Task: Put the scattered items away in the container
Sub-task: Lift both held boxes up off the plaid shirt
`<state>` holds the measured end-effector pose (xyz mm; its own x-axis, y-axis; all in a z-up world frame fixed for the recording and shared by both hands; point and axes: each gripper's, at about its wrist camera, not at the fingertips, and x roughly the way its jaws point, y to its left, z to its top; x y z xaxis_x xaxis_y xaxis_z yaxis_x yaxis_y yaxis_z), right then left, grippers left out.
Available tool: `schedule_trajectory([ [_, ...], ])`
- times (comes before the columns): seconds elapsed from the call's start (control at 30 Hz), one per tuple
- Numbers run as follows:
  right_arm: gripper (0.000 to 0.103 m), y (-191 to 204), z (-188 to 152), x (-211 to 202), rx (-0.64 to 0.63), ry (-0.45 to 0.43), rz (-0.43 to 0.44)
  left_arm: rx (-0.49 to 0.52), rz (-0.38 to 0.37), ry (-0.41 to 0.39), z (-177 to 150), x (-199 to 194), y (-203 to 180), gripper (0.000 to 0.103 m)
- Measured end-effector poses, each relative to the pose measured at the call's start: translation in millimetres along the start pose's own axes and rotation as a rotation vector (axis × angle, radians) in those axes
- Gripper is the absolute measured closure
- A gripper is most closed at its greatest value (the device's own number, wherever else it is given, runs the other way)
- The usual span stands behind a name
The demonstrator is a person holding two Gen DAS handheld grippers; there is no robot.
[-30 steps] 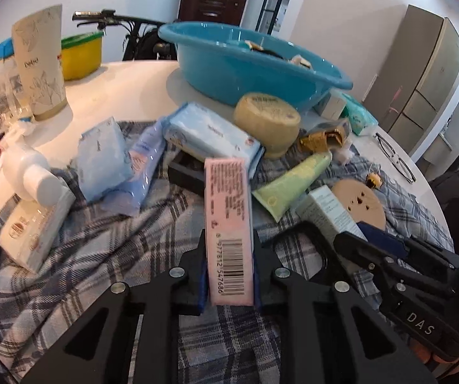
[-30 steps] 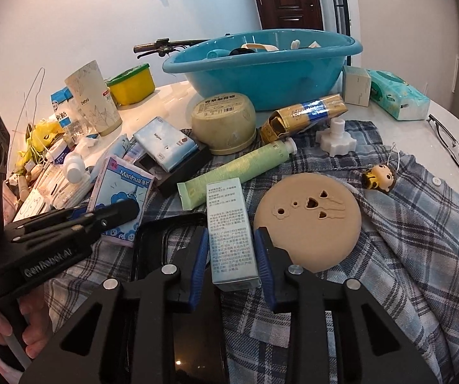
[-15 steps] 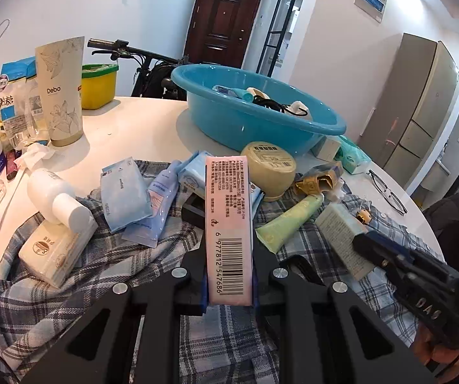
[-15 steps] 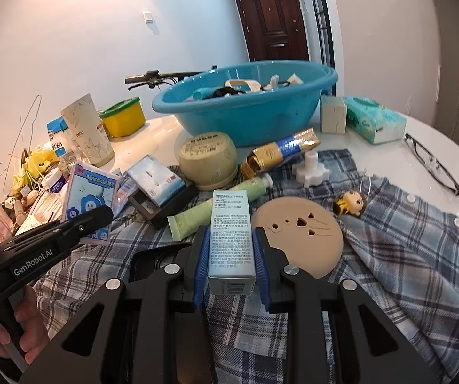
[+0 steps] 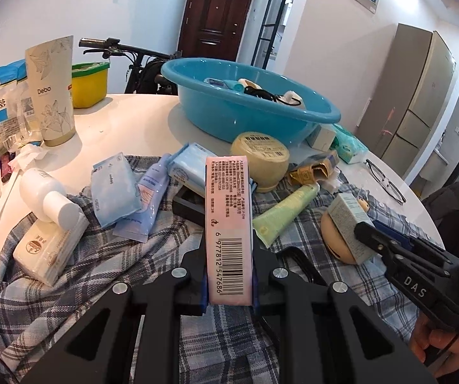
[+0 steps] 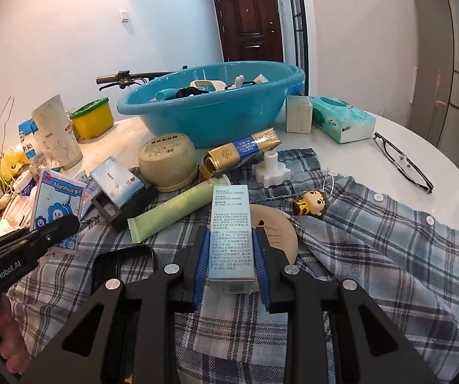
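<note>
My left gripper (image 5: 229, 275) is shut on a long pink box (image 5: 228, 224) with a barcode, held above the plaid shirt (image 5: 107, 265). My right gripper (image 6: 231, 262) is shut on a pale blue-green box (image 6: 231, 236), also held above the shirt; this box shows in the left wrist view (image 5: 351, 224). The blue basin (image 5: 248, 108) stands at the back of the white table with several items inside; it also shows in the right wrist view (image 6: 216, 105). Both grippers are in front of the basin, some way off.
On the shirt lie a green tube (image 6: 178, 211), a beige round jar (image 6: 168, 163), a gold packet (image 6: 239, 153), a tan disc (image 6: 274, 233), a doll head (image 6: 311, 203) and blue wipe packs (image 5: 114, 188). Glasses (image 6: 402, 163) and a tissue pack (image 6: 341, 118) lie right.
Both grippers have risen from the shirt with their boxes held, and the view has tipped up toward the basin.
</note>
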<state>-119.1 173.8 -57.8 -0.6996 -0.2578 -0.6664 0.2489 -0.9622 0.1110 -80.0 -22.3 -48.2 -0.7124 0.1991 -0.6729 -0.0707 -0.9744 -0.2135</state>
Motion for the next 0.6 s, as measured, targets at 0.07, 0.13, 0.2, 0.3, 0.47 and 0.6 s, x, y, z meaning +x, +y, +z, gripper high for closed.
schedule_trajectory([
  [0.07, 0.076, -0.5, -1.8, 3.4, 0.0, 0.018, 0.007, 0.002, -0.001, 0.003, -0.4, 0.5, -0.7, 0.083],
  [0.13, 0.076, -0.4, -1.5, 6.4, -0.002, 0.024, 0.0, 0.002, -0.004, 0.006, -1.0, 0.4, -1.1, 0.083],
  [0.2, 0.076, -2.6, -2.7, 8.4, 0.005, 0.033, 0.001, 0.001, -0.007, 0.01, -1.5, 0.9, -1.4, 0.083],
  [0.3, 0.076, -2.1, -6.7, 18.0, -0.002, 0.084, -0.016, 0.007, -0.011, 0.015, -2.0, 1.6, -2.6, 0.083],
  [0.47, 0.077, -5.3, -5.7, 13.9, 0.024, 0.057, -0.003, 0.025, -0.011, -0.001, -1.5, -1.6, -5.5, 0.083],
  [0.6, 0.077, -4.4, -5.7, 9.9, 0.022, 0.037, 0.004, 0.018, -0.011, -0.001, -1.4, -2.6, -5.1, 0.083],
])
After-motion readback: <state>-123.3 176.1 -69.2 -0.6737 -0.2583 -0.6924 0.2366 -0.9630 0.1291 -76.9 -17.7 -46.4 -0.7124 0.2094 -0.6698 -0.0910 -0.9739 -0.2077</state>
